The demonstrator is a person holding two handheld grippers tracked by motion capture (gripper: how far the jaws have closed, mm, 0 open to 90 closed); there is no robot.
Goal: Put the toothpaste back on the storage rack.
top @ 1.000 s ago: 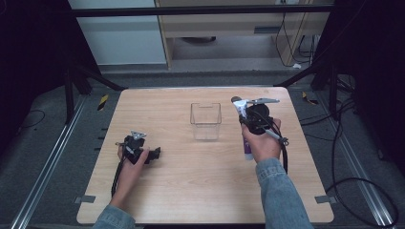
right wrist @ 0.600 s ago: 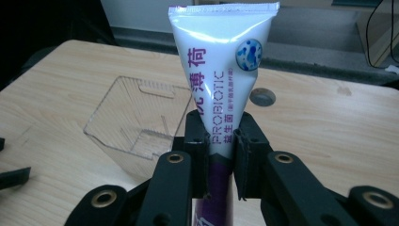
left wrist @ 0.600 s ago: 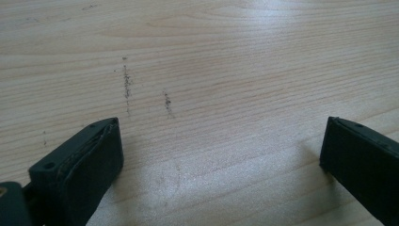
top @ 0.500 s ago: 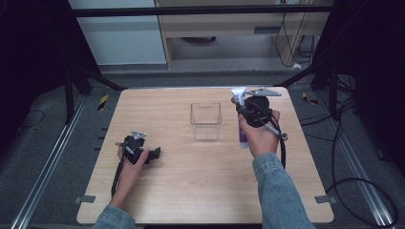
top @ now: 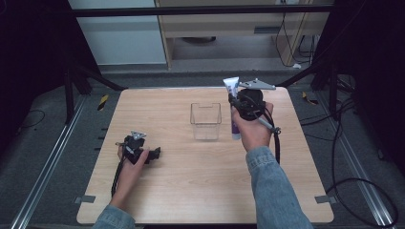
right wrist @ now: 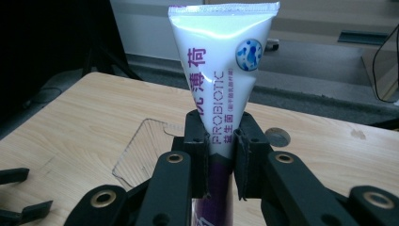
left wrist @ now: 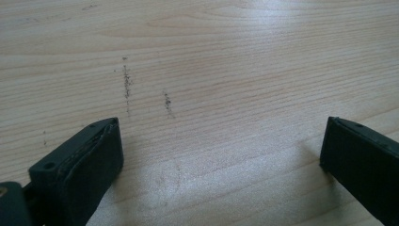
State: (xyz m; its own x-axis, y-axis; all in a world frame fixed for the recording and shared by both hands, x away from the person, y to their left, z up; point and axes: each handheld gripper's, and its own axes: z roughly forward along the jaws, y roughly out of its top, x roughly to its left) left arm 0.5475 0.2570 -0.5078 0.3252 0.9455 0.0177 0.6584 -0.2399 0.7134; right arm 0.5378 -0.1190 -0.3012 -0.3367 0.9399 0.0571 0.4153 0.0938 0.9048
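A white and purple toothpaste tube (right wrist: 221,75) stands upright between the jaws of my right gripper (right wrist: 220,155), which is shut on its middle. In the high view that right gripper (top: 235,102) holds the tube (top: 234,125) above the table, just right of a clear plastic box (top: 206,120). My left gripper (top: 152,155) rests low on the table at the left. In the left gripper view its two black fingers (left wrist: 80,169) stand wide apart over bare wood, so the left gripper (left wrist: 221,160) is open with nothing between them.
The wooden table (top: 191,191) has bare room in front of the clear box (right wrist: 141,150). Cables (top: 353,181) lie on the floor to the right. A metal frame (top: 71,95) stands at the back left.
My right gripper has risen with the tube and shifted a little left toward the clear box. The left gripper has stayed in place.
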